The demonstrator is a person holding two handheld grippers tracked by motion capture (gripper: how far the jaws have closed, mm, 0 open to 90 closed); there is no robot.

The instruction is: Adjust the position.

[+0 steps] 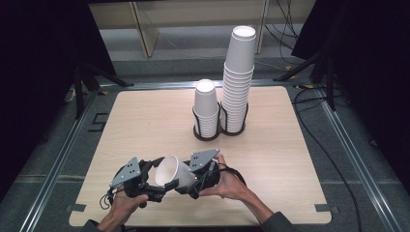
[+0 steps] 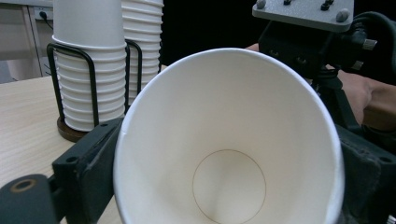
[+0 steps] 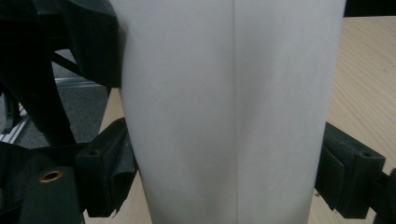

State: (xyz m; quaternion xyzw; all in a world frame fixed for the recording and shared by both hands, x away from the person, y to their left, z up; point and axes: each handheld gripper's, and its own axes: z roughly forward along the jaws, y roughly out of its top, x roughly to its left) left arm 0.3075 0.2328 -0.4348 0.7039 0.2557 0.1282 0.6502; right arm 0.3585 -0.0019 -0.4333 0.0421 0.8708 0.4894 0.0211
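Pale wood-grain laminate covers the desk (image 1: 145, 121), a rounded-corner slab framed by grey metal rails and dark curtains. From the high view, two black wire holders stand side by side toward the far edge: the short stack of cups (image 1: 206, 108) in one, the tall stack of cups (image 1: 238, 77) in the other, both smooth white paper, ribbed where the rims nest. Near the front edge a single paper cup (image 1: 173, 170) lies tilted on its side in the air, mouth toward the left, held between the two tools. The left tongs (image 1: 153, 183) meet it at the rim, the right tongs (image 1: 193, 181) at its narrow base; each tool carries a grey three-cornered plate.

From the left gripper view, the cup (image 2: 229, 140) gapes straight at the lens, a matte cone with a faint circular seam at its bottom. The left tongs' black jaws sit against the rim on both sides, clamped on it. The right-hand tool's plate (image 2: 303, 11) shows behind, and the stacked cups (image 2: 88, 70) stand in their wire cage at the left.

From the right gripper view, the cup's wall (image 3: 229, 112) runs upward, a straight vertical seam down it. The right tongs' padded black jaws press both flanks, grasping it.
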